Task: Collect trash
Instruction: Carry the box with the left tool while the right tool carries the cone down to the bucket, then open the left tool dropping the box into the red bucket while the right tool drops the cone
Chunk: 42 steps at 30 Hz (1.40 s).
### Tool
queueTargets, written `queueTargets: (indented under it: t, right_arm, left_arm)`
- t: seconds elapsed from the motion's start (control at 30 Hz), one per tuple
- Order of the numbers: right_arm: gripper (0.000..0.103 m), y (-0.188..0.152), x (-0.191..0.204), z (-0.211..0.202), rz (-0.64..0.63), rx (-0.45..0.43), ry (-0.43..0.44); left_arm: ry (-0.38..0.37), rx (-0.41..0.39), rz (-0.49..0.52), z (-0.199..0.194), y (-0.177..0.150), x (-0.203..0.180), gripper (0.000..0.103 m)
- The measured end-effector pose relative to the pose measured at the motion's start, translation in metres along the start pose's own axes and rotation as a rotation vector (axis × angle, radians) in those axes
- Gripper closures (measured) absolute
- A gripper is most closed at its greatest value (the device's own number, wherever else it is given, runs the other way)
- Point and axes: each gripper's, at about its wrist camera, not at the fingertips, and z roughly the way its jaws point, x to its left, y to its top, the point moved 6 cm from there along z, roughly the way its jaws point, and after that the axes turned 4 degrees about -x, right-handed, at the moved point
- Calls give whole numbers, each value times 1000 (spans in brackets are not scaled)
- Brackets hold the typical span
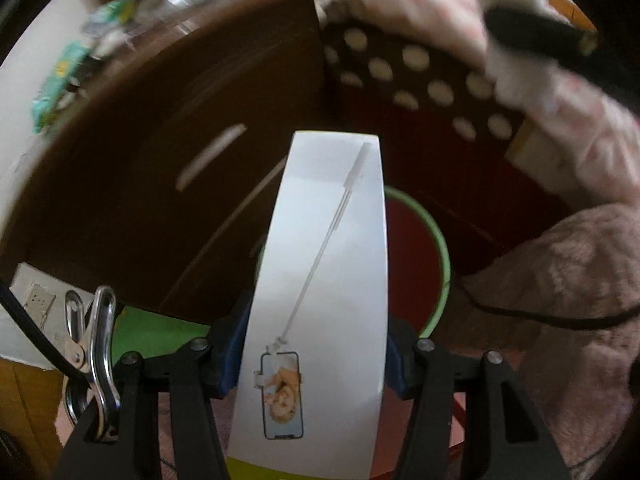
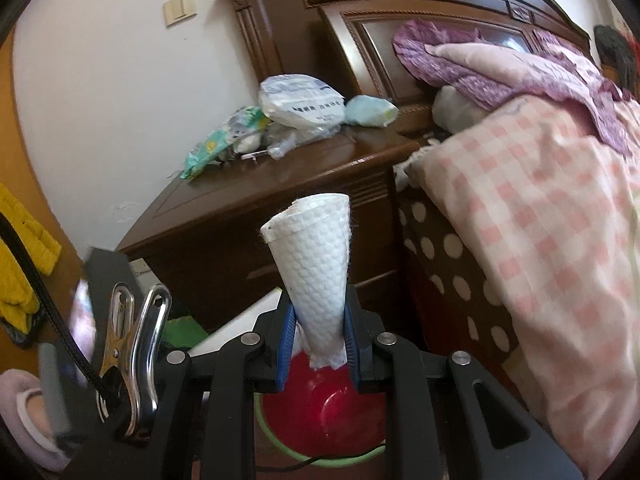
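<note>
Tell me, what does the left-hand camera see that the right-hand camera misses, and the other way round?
Only the left wrist view shows the left gripper clamped on a long white box.

Only the right wrist view shows the right gripper squeezing a rolled white paper towel, plus the yellow cloth and the wall switch.

Both show the red basin with a green rim, the wooden nightstand and the polka-dot bedding.

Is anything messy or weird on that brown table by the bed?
Yes. The wooden nightstand has crinkled plastic packets heaped in a loose pile at its back edge by the wall, some tipped over each other. It looks like untidy rubbish, though I cannot tell which are empty.
</note>
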Motion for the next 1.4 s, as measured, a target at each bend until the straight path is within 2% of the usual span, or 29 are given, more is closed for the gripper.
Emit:
queueTargets:
  t: [0.33,0.57,0.87,1.17,1.4]
  right_arm:
    - [80,-17,-14,17,20,32,-14]
    - [80,-25,-22,29,40,60,-12]
    - [80,-30,-26,37,70,82,-5]
    - [80,-35,-31,47,104,110,8]
    - [80,-38,-32,50,114,129,10]
  left_arm:
    - [-76,247,-7,105,-17,-21,45]
    - [-106,340,-32,147,-25,-23,44]
    - [-99,433,-57,193,-38,-23,43]
    - [-121,478,-72,216,-57,-26,43]
    - [-119,426,-85,207,-50,-28,43]
